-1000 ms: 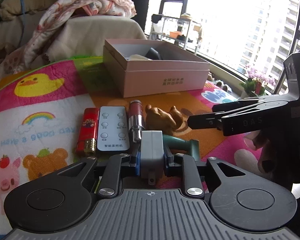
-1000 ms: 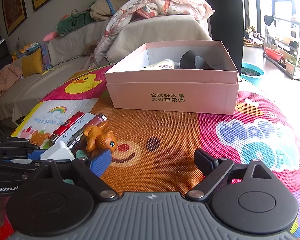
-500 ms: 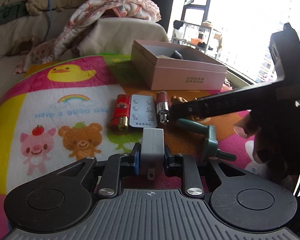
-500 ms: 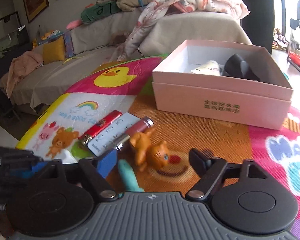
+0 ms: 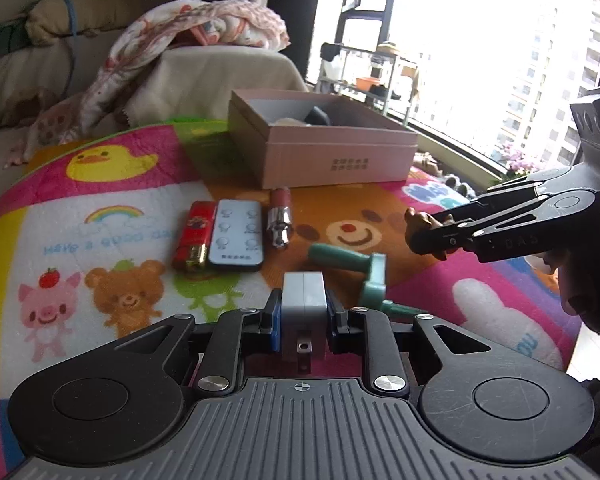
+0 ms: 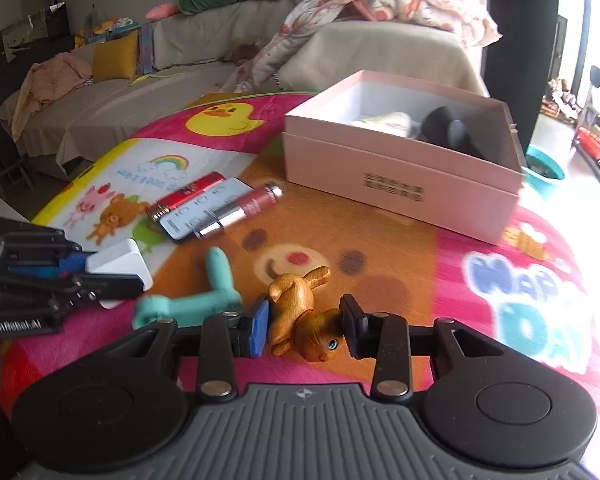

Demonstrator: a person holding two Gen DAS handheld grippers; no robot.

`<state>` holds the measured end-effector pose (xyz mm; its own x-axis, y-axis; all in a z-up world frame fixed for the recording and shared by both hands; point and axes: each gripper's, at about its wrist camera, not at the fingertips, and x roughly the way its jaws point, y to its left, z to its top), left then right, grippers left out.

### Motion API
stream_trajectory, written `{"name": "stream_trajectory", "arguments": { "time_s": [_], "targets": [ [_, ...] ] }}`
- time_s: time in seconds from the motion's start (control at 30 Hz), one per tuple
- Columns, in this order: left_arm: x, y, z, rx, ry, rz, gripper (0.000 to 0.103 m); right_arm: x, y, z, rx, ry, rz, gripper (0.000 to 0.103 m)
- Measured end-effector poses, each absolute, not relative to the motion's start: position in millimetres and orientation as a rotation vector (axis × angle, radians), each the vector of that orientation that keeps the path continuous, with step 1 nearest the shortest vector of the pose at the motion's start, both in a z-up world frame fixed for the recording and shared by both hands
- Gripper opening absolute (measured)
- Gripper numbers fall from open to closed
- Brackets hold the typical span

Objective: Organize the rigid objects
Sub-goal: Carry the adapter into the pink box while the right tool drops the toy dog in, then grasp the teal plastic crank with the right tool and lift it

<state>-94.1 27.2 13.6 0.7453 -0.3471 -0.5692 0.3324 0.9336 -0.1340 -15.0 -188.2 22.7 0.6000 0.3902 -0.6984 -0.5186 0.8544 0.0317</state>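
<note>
Playmat (image 6: 400,240), right jaws closing around cat figurine (image 6: 300,320)

A bright children's play mat (image 6: 384,240) printed with a duck, a rainbow, a bear face and other cartoon animals carries everything. On it, a red lighter (image 5: 193,235), a white remote control (image 5: 237,235) and a pink lipstick tube (image 5: 279,216) lie side by side, the lighter and remote touching. Nearer the bear face lies a teal T-shaped plastic piece (image 5: 350,266). Farther back sits an open pink cardboard box (image 6: 400,184).
</note>
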Motion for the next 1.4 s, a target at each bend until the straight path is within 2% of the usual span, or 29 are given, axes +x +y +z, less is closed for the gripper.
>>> {"name": "stream_trajectory", "arguments": {
  "time_s": [0.13, 0.27, 0.37, 0.5, 0.63, 0.7, 0.93, 1.1, 1.13, 1.2, 1.33, 1.4],
  "targets": [
    [-74, 11, 65, 0.024, 0.535, -0.441, 0.024, -24, -215, 51, -0.162, 0.664, 0.486, 0.037],
    [-22, -3, 138, 0.032, 0.409, -0.477, 0.024, -11, -234, 121, -0.093, 0.467, 0.452, 0.037],
    [33, -13, 161, -0.018, 0.405, -0.455, 0.024, 13, -239, 161, -0.066, 0.363, 0.405, 0.037],
    [95, -20, 140, -0.112, 0.501, -0.404, 0.024, 59, -243, 177, -0.019, 0.375, 0.357, 0.037],
    [133, -23, 102, -0.151, 0.613, -0.369, 0.024, 91, -247, 167, 0.0, 0.423, 0.318, 0.037],
    [137, -16, 92, -0.161, 0.612, -0.347, 0.024, 99, -244, 157, -0.006, 0.451, 0.31, 0.037],
    [86, 45, 100, -0.246, 0.477, -0.295, 0.024, 125, -217, 121, 0.011, 0.583, 0.38, 0.037],
    [35, 75, 73, -0.259, 0.502, -0.267, 0.024, 137, -187, 97, 0.017, 0.653, 0.434, 0.038],
    [26, 79, 66, -0.256, 0.512, -0.256, 0.024, 139, -183, 93, 0.007, 0.666, 0.444, 0.039],
    [13, 89, 53, -0.251, 0.531, -0.231, 0.024, 140, -178, 88, -0.01, 0.68, 0.43, 0.058],
    [-6, 103, 32, -0.296, 0.57, -0.22, 0.024, 120, -182, 90, -0.046, 0.626, 0.398, 0.067],
    [-14, 107, 26, -0.309, 0.576, -0.214, 0.024, 104, -185, 89, -0.068, 0.602, 0.394, 0.078]
  ]
}}
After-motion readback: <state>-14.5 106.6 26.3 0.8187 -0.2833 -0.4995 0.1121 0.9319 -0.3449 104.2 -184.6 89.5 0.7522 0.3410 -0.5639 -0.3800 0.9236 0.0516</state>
